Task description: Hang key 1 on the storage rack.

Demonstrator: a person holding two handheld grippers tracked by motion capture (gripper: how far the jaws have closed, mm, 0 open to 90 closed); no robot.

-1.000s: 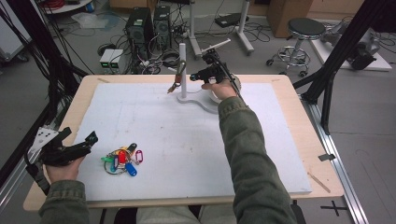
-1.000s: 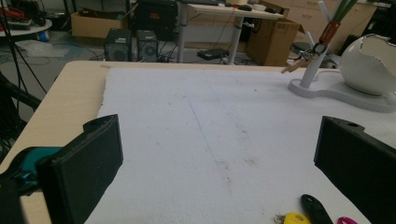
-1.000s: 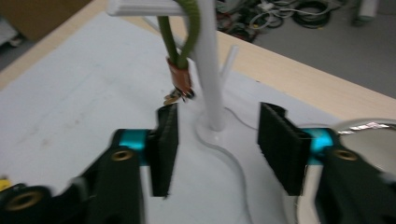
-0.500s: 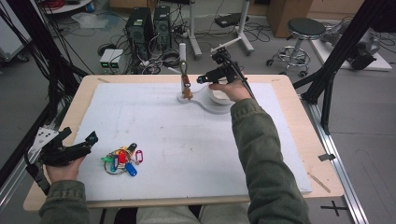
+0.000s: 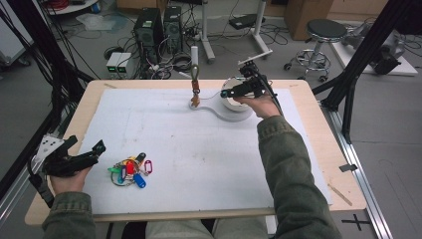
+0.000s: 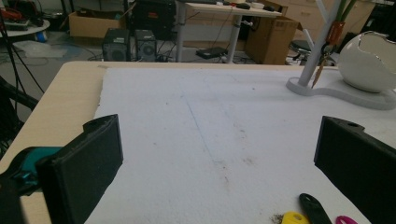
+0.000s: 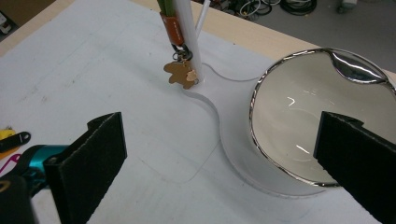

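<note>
A white stand at the far middle of the table carries an upright post and a white bowl. An olive strap with an orange tag and a small brown key charm hangs on the post, also close up. My right gripper hovers at the bowl, right of the post. Its jaws have just been opening and stand open with nothing between them. My left gripper rests open at the near left, beside a bunch of keys with coloured tags.
A white mat covers most of the wooden table. In the left gripper view the yellow and black key tags lie just ahead, with the stand far off. Computer cases, cables and a stool stand beyond the table's far edge.
The right gripper let go of the strap with the charm, which now hangs on the post, and moved right to the bowl. The left gripper stayed put.
</note>
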